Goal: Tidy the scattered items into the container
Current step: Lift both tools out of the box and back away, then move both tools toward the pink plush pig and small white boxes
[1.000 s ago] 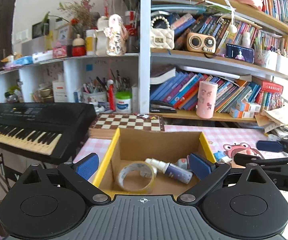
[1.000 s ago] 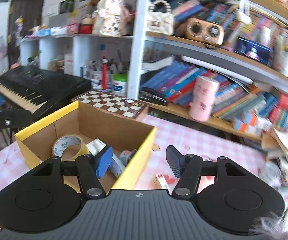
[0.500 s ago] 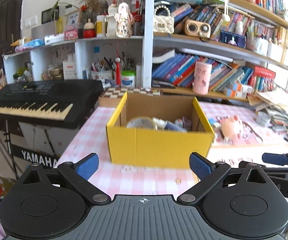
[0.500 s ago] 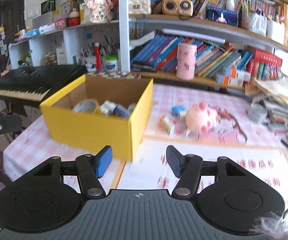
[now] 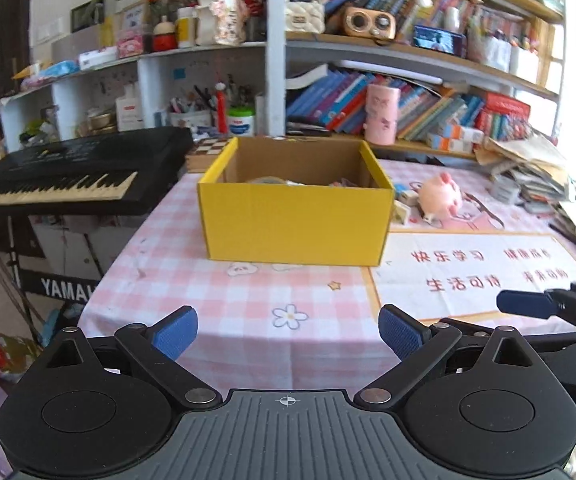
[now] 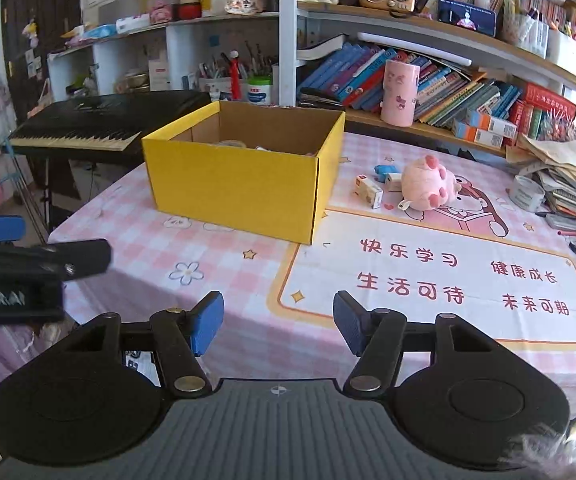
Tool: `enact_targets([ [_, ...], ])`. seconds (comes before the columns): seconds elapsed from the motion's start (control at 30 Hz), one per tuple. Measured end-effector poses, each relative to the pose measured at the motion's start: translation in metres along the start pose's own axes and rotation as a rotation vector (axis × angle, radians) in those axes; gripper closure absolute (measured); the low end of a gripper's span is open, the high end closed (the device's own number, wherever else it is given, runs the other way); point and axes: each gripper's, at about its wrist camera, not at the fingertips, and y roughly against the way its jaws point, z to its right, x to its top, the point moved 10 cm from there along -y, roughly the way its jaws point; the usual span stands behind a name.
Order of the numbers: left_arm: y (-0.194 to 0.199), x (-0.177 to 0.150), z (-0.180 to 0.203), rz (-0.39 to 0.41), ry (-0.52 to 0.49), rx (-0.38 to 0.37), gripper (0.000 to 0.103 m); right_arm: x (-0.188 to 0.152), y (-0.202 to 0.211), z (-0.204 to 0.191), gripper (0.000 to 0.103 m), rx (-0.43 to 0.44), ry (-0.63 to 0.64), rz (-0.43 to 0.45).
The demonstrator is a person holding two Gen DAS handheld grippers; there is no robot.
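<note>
Between picks: your left gripper (image 5: 288, 330) wide, empty; right gripper (image 6: 279, 322) part-open, jaws just widened, nothing between. Yellow cardboard box (image 6: 244, 176) near table's far-left corner, partly filled. Pink plush pig (image 6: 428, 188), small cartons (image 6: 368, 191) just right of box. Next: reach right gripper forward to pig, close.

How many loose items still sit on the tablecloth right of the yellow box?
4: a pink plush pig, a small carton, a blue item and a white one behind it. Others may hide behind the pig.

Left claw (image 5: 288, 330) empty, yellow box (image 5: 296, 222) ahead.
</note>
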Motion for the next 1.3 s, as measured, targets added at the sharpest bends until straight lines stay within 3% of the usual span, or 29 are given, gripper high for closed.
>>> enact_targets([
  [0.4,-0.001,0.000,0.018,0.006,-0.034,-0.068,0.004,-0.004,0.008,0.013,0.039,-0.062,-0.020,-0.001],
  [0.73,-0.013,-0.004,0.032,-0.034,-0.031,-0.136,0.004,-0.010,0.008,0.030,0.032,-0.130,-0.049,-0.038],
  [1.3,-0.028,-0.007,0.074,-0.074,-0.100,-0.231,0.004,-0.033,0.015,0.064,0.030,-0.229,-0.118,-0.093],
])
